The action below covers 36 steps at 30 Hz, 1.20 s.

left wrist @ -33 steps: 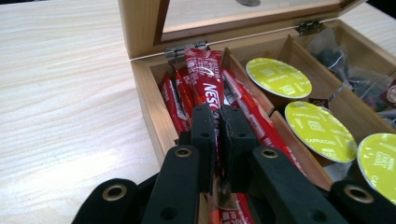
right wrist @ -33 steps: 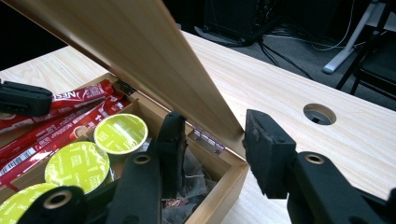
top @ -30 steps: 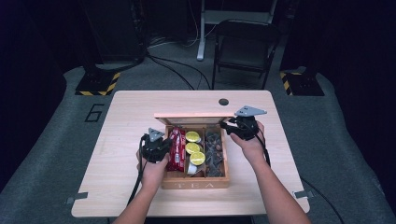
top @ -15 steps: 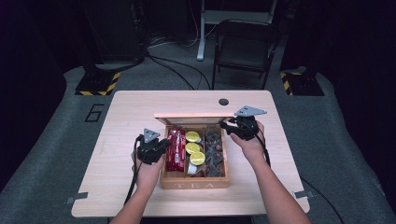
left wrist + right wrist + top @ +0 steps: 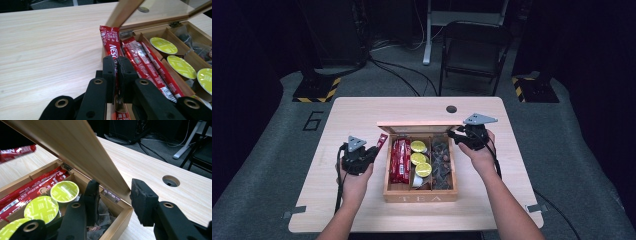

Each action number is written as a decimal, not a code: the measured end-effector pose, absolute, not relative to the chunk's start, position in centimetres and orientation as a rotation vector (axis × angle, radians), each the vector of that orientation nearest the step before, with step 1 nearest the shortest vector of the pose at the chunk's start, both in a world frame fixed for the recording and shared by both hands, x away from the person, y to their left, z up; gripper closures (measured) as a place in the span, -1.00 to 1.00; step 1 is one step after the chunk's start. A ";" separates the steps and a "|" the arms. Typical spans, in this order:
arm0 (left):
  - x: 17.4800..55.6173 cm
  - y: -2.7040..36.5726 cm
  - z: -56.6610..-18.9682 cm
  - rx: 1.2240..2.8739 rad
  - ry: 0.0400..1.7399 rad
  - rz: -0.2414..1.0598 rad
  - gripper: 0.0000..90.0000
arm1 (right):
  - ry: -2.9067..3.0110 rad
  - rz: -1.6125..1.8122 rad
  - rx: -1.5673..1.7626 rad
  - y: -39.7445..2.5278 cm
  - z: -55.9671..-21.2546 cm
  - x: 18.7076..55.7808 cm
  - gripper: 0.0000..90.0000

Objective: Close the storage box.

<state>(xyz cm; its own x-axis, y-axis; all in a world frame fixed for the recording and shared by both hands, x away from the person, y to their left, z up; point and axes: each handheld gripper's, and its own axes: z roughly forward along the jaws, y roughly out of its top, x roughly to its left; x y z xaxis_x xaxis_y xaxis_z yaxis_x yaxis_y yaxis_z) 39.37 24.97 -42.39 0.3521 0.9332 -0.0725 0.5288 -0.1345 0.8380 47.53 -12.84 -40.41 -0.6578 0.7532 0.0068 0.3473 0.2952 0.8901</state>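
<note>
A wooden tea box (image 5: 419, 197) sits mid-table with its lid (image 5: 419, 125) raised. Its left compartment holds red stick sachets (image 5: 399, 160), the middle one yellow-green capsules (image 5: 418, 159), the right one dark tea bags (image 5: 442, 160). Just left of the box, my left gripper (image 5: 374, 150) is shut on one red sachet (image 5: 382, 141). From close up, that sachet (image 5: 110, 40) rises from between the shut jaws of the left gripper (image 5: 117, 72), over the box's left wall. My right gripper (image 5: 454, 135) is open at the lid's right corner. The lid (image 5: 75, 147) has its edge between the spread jaws of that gripper (image 5: 115, 195).
A round cable hole (image 5: 451, 109) lies in the table behind the box. Bare tabletop (image 5: 352, 115) stretches to the left and far side. A folding chair (image 5: 474, 50) and floor cables stand beyond the table's far edge.
My left gripper has drawn back to the left, away from the box, carrying the red sachet. The right gripper and the lid have stayed put.
</note>
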 end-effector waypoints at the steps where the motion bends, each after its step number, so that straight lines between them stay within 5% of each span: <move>1: 39.3 25.3 -42.3 1.770 1.300 0.623 0.88 | 2.154 1.322 0.985 -12.8 -40.4 47.5 0.31; 36: 36.8 30.7 -44.2 1.689 1.388 0.657 0.88 | 2.150 1.315 0.989 -12.7 -40.5 47.3 0.31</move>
